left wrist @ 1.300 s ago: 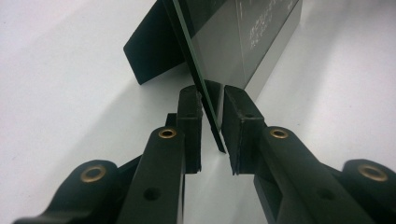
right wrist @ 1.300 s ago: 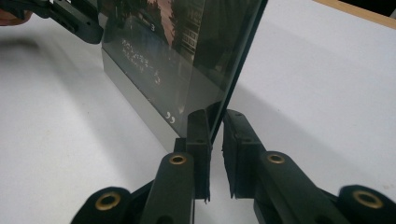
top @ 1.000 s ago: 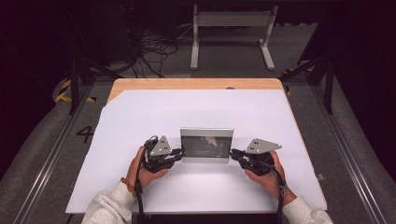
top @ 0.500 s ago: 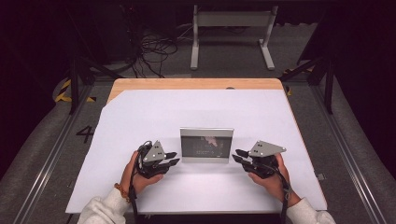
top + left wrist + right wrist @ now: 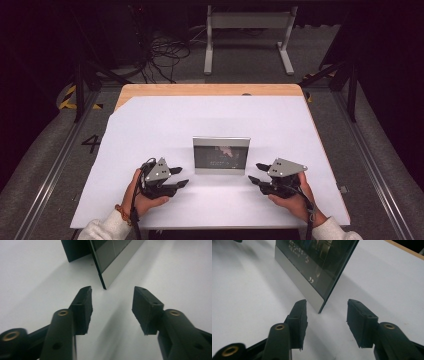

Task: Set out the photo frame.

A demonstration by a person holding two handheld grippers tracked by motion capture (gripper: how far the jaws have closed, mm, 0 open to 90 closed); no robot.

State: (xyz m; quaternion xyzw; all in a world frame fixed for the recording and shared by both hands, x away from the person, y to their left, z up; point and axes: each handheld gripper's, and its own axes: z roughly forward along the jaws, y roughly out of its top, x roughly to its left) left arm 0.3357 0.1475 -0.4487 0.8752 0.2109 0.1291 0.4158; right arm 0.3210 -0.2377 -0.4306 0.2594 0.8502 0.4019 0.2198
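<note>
A silver-framed picture frame (image 5: pixel 221 155) with dark glass stands upright on the white table cover (image 5: pixel 150 125), propped on a black stand behind it. My left gripper (image 5: pixel 179 177) rests just left of the frame's lower left corner (image 5: pixel 103 285); its jaws have just been opening and stand apart with nothing between them. My right gripper (image 5: pixel 256 173) sits just right of the frame's lower right corner (image 5: pixel 320 307), its jaws likewise just opened and empty. Both grippers point inward at the frame's edges, a small gap away from it.
The white cover lies over a wooden table whose far edge (image 5: pixel 210 90) shows. Beyond it are a white metal stand (image 5: pixel 247 30) and tangled cables (image 5: pixel 160 55) on the dark floor. Rails (image 5: pixel 55 165) run along both table sides.
Both grippers let go of the frame's lower corners, opened, and drew back outward and toward the person. The frame stays standing in the same spot.
</note>
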